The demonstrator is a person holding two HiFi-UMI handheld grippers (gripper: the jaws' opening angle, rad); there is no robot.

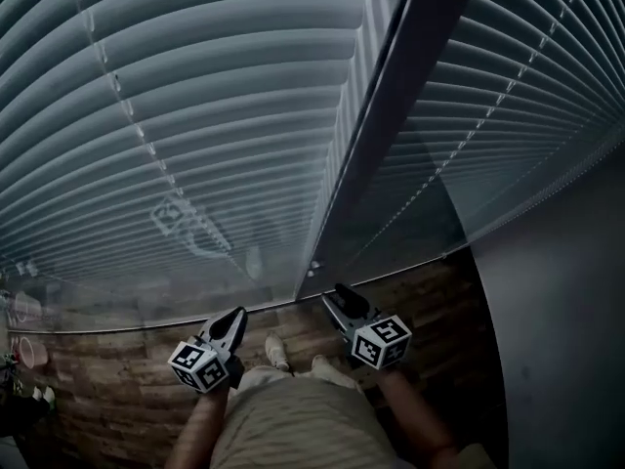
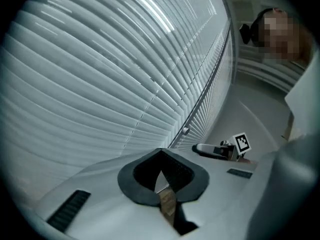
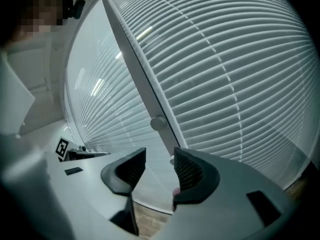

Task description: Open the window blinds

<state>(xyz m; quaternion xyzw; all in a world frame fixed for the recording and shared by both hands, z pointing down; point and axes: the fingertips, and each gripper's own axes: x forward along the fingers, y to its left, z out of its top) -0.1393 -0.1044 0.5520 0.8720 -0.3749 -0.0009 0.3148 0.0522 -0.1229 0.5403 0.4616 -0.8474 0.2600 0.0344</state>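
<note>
Two panels of grey slatted blinds hang before me, the left blind (image 1: 195,115) and the right blind (image 1: 508,106), with their slats turned flat. A dark upright frame (image 1: 391,106) divides them. On that frame sits a small round knob (image 3: 158,123), which also shows in the left gripper view as the knob (image 2: 185,131). My left gripper (image 1: 237,313) points at the foot of the left blind, its jaws shut on nothing (image 2: 160,154). My right gripper (image 1: 334,291) points at the base of the frame. It stands open and empty (image 3: 160,166), just below the knob and apart from it.
A wooden floor (image 1: 127,379) runs along the foot of the blinds. The person's legs and shoes (image 1: 276,352) are between the grippers. A plain grey wall (image 1: 566,311) closes the right side. Small items (image 1: 24,350) stand at the far left.
</note>
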